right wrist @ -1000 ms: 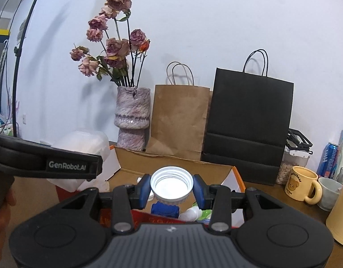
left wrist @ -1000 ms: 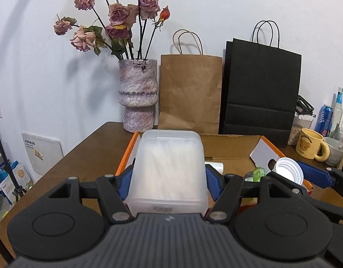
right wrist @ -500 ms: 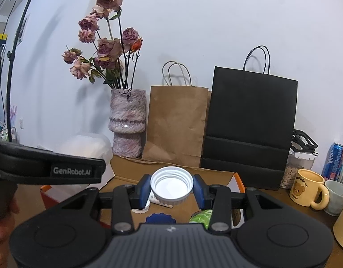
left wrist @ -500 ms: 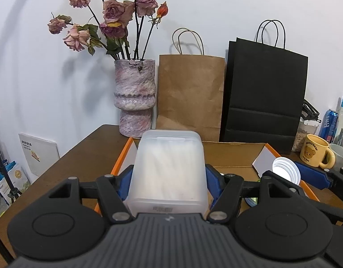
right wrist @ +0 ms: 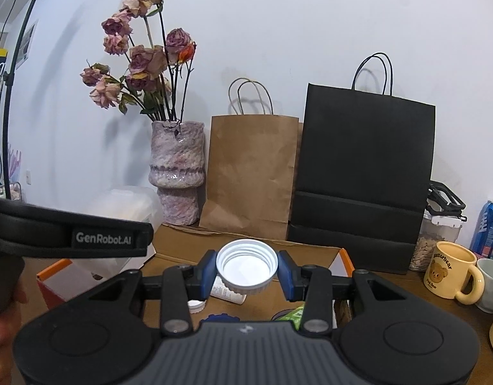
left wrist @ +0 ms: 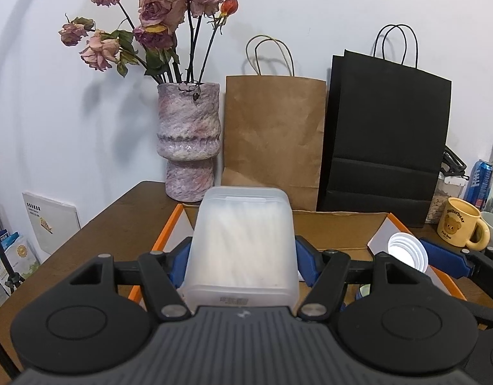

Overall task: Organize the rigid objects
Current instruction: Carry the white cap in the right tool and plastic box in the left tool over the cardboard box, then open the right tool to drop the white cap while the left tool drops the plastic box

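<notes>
L gripper [left wrist: 241, 252] clamps frosted plastic container [left wrist: 241, 243] btwn its blue pads, centre of frame, above orange-edged cardboard box [left wrist: 339, 224]. R gripper [right wrist: 246, 268] is closed on white lid [right wrist: 246, 266], open side up, lower centre, over box w/ small items inside.

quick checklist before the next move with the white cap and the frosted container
1. Left gripper jaws clamped on frosted container: ok.
2. Right gripper jaws clamped on white cap: ok.
3. Cap's open side faces the camera: ok.
4. Both held above the cardboard box: ok.
5. Free spot in the box under the cap: cannot tell, items lie below.
6. Yellow mug apart from the right gripper: ok.
</notes>
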Demonstrator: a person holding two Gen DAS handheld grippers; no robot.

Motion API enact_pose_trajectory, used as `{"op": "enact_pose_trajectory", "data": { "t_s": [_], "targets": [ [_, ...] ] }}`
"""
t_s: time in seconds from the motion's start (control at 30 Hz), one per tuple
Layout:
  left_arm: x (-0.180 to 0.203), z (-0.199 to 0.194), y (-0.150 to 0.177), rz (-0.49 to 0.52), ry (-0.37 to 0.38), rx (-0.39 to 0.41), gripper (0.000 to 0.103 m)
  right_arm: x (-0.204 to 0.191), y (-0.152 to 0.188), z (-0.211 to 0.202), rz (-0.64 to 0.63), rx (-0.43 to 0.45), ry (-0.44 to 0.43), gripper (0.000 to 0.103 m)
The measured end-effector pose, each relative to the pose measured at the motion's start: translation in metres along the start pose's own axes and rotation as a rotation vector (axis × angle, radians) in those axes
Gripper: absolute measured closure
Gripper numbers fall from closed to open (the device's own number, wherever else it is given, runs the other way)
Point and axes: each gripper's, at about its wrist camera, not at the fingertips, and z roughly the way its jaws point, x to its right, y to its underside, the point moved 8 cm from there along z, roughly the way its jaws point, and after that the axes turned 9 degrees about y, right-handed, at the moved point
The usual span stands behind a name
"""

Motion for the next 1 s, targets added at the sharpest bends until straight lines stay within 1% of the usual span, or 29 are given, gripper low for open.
{"op": "enact_pose_trajectory", "data": {
  "t_s": [0.4,0.67,0.93,1.0],
  "targets": [
    [-0.005,0.024,0.0,0.007,-0.014,-0.021,0.036,-0.003,0.003,0.023,-0.017,-0.025,-0.007,0.064],
    [-0.007,0.038,0.005,0.02,-0.019,-0.053,0.036,0.0,0.009,0.035,-0.01,-0.057,-0.003,0.064],
    [-0.007,0.044,0.01,0.031,-0.02,-0.078,0.036,0.0,0.016,0.038,-0.016,-0.081,-0.002,0.064],
    [-0.006,0.044,0.01,0.036,-0.019,-0.083,0.034,0.001,0.017,0.039,-0.015,-0.09,-0.002,0.063]
  ]
}}
